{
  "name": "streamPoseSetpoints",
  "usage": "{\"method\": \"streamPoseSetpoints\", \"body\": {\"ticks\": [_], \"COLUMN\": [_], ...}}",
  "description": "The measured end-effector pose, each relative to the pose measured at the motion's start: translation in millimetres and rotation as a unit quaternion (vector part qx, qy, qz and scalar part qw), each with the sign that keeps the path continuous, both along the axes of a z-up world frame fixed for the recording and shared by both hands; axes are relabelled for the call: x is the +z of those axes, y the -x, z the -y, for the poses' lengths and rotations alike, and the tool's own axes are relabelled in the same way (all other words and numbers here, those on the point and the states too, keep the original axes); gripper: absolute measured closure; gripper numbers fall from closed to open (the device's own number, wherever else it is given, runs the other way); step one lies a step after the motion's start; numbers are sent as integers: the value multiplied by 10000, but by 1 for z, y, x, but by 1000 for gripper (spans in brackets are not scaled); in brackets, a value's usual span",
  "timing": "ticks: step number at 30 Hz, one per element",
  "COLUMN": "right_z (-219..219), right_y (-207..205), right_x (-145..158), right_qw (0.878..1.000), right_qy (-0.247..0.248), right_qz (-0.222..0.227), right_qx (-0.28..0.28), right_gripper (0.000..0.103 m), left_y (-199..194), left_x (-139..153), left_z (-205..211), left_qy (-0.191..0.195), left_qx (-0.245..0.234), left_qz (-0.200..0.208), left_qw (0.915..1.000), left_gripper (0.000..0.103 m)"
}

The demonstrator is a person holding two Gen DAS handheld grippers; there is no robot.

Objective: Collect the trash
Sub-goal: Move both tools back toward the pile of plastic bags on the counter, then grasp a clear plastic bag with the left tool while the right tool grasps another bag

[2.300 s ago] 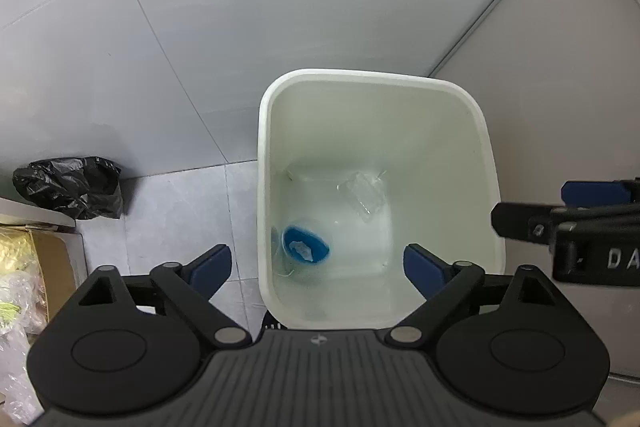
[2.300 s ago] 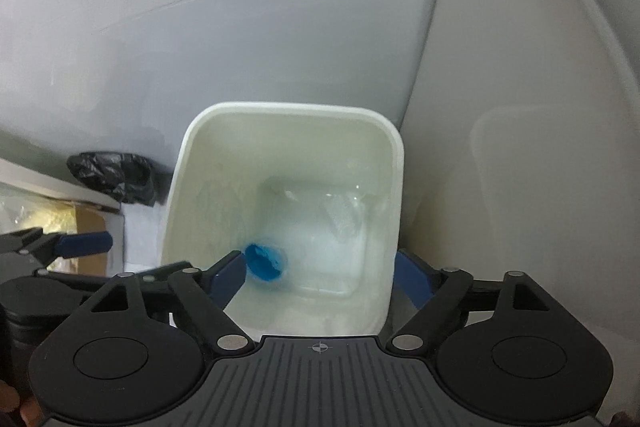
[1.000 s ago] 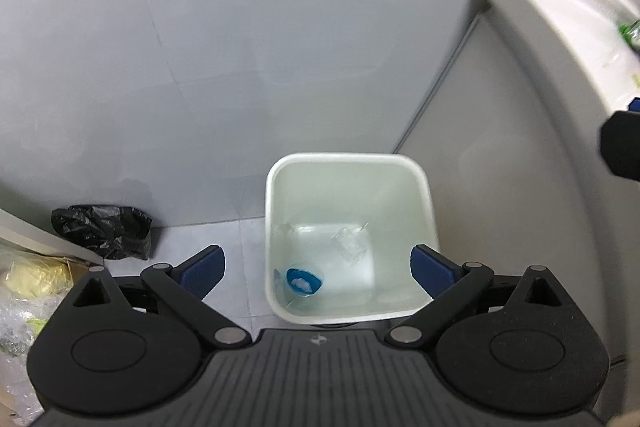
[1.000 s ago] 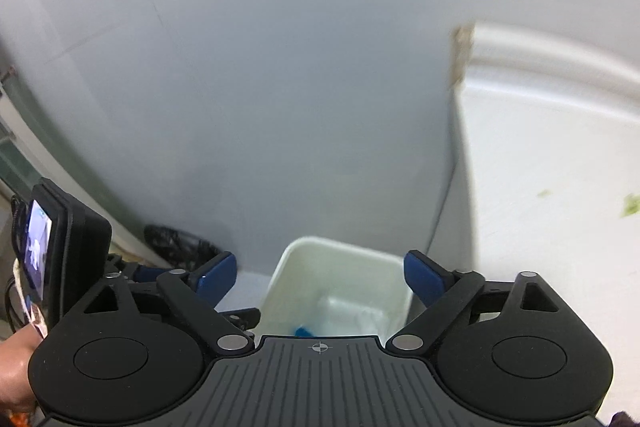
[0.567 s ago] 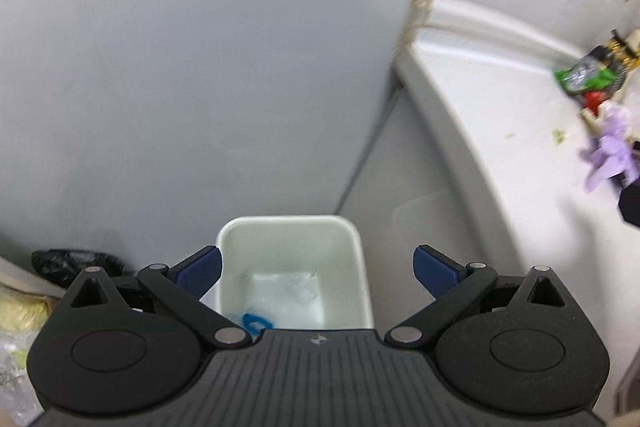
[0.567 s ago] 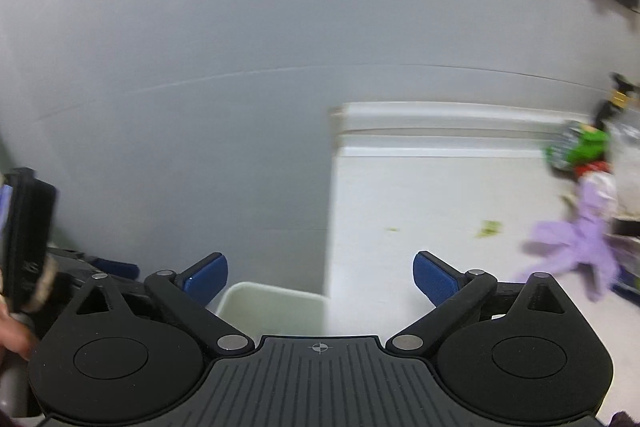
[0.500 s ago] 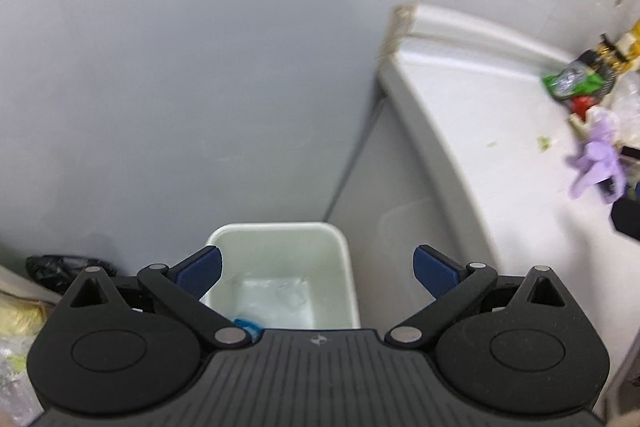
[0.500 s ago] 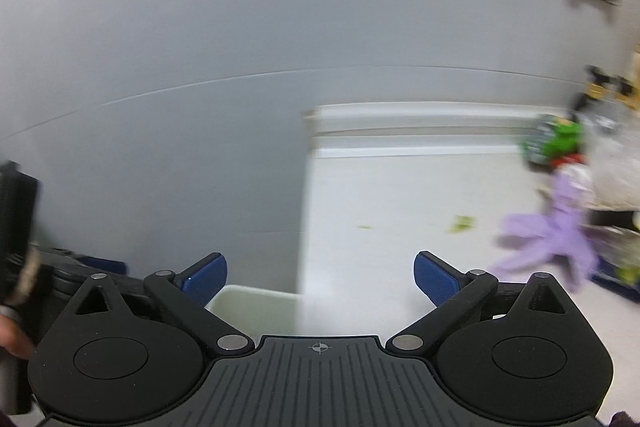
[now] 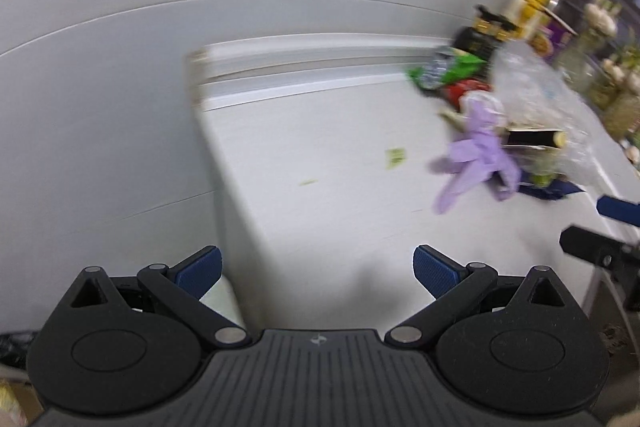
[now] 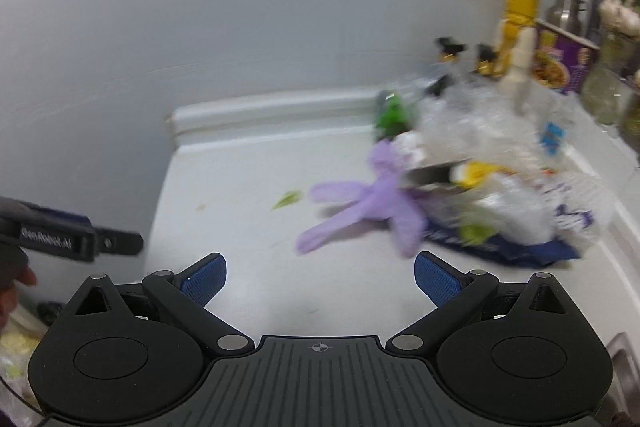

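Both the left hand-held gripper (image 9: 317, 266) and right hand-held gripper (image 10: 320, 273) gape apart, empty, while the limp purple rubber glove (image 10: 370, 205) and crumpled clear plastic wrappers (image 10: 496, 151) lie uncollected on the white desk (image 10: 240, 227), so most pickup remains.

Left claw (image 9: 316, 269): jaws wide apart, nothing betw. blue pads (image 9: 200, 269); level, pointing fwd.
Left claw, seen from right cam (image 10: 116, 241): black finger tip at left edge, blurred.
Right claw (image 10: 318, 277): jaws wide apart, nothing held; level.
Right claw, seen from left cam (image 9: 600, 231): finger tips at right edge, apart.
Hand (image 10: 10, 291): partly visible behind left claw, lower left edge.
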State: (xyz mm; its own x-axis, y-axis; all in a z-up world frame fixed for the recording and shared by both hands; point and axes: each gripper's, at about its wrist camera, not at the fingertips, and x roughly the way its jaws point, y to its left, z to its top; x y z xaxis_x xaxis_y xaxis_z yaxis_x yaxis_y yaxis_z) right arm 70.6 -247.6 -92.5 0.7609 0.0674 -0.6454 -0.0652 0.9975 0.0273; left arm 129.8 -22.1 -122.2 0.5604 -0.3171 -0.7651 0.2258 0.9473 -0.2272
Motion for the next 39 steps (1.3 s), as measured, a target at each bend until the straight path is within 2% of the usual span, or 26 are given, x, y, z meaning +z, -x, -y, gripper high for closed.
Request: {"method": "streamPoseSetpoints", "body": {"ticks": [7, 15, 20, 25, 27, 28, 29, 31, 32, 36, 37, 39], "right_z": [59, 102, 115, 118, 116, 115, 114, 113, 113, 116, 116, 118], "right_y": [-7, -20, -37, -53, -58, -61, -63, -66, -68, -71, -70, -69], "right_x": [9, 5, -1, -10, -13, -14, -15, -17, -18, -18, -17, -14], "right_qw": [9986, 9965, 9973, 9980, 9982, 9981, 9981, 9980, 9981, 9979, 9980, 9979], "right_qy": [-192, -287, -136, 121, 243, 301, 338, 372, 376, 312, 301, 250], "right_qz": [0, -132, -275, -413, -436, -440, -456, -461, -450, -473, -448, -410], "right_qx": [-503, -770, -667, -463, -345, -298, -256, -210, -211, -300, -333, -441], "right_gripper": [2, 2, 4, 12, 16, 21, 25, 38, 40, 66, 74, 82], "left_y": [-26, -65, -80, -96, -100, -102, -104, -107, -107, -108, -108, -107], "left_x": [21, 46, 49, 42, 40, 38, 37, 36, 36, 36, 37, 40], "left_z": [60, 130, 172, 204, 213, 217, 219, 221, 222, 221, 220, 217], "left_qy": [315, 530, 337, 158, 76, 45, 30, 28, 27, 25, 55, 102], "left_qx": [-740, -1566, -2020, -2254, -2268, -2254, -2231, -2170, -2139, -2033, -2015, -1986], "left_qz": [351, 929, 1259, 1199, 1141, 1088, 1033, 961, 946, 891, 895, 943], "left_qw": [9961, 9819, 9707, 9667, 9672, 9682, 9693, 9714, 9723, 9750, 9754, 9755], "left_gripper": [1, 4, 7, 15, 26, 30, 39, 51, 57, 89, 90, 94]}}
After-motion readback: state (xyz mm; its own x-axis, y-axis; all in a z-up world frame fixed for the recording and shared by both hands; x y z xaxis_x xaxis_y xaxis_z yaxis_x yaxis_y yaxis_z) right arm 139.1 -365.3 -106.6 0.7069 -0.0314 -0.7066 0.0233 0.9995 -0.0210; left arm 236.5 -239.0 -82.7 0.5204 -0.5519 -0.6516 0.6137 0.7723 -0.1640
